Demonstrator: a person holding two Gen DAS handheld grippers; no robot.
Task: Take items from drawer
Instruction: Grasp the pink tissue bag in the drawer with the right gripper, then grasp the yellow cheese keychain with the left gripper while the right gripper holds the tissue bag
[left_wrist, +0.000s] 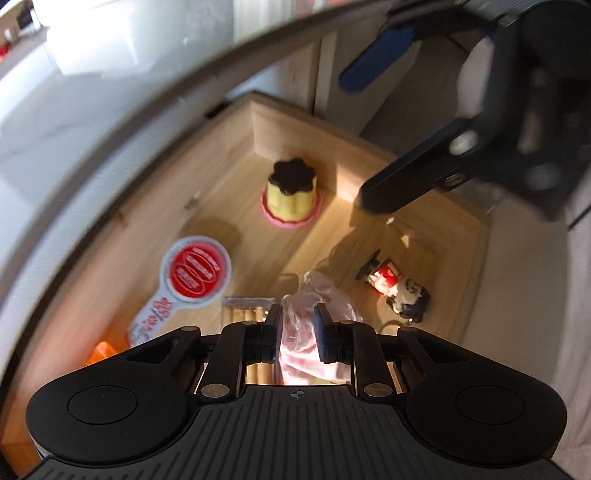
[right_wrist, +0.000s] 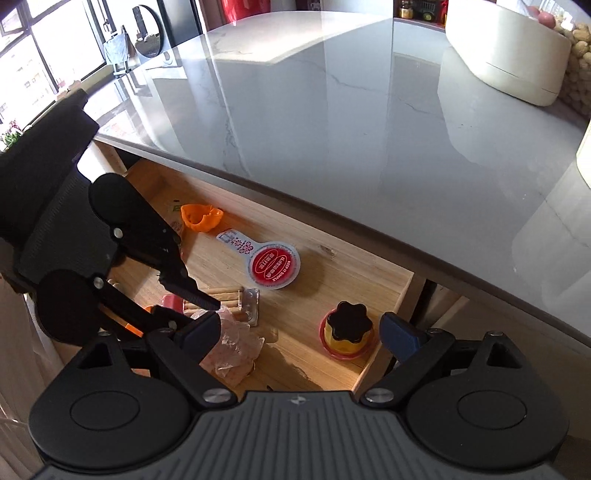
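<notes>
One crinkly clear plastic bag (left_wrist: 321, 291) in wooden drawer (left_wrist: 295, 122)

Black left tool (left_wrist: 297, 325), right tool (right_wrist: 299, 332) — blue pads, silver screws

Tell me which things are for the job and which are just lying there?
For the job:
- open wooden drawer
- crinkly clear plastic bag, between the left gripper fingers
- yellow pudding toy with dark top
- round red-and-white tag
- orange plastic cup
- right gripper, open

Just lying about:
- grey marble countertop
- white tub
</notes>
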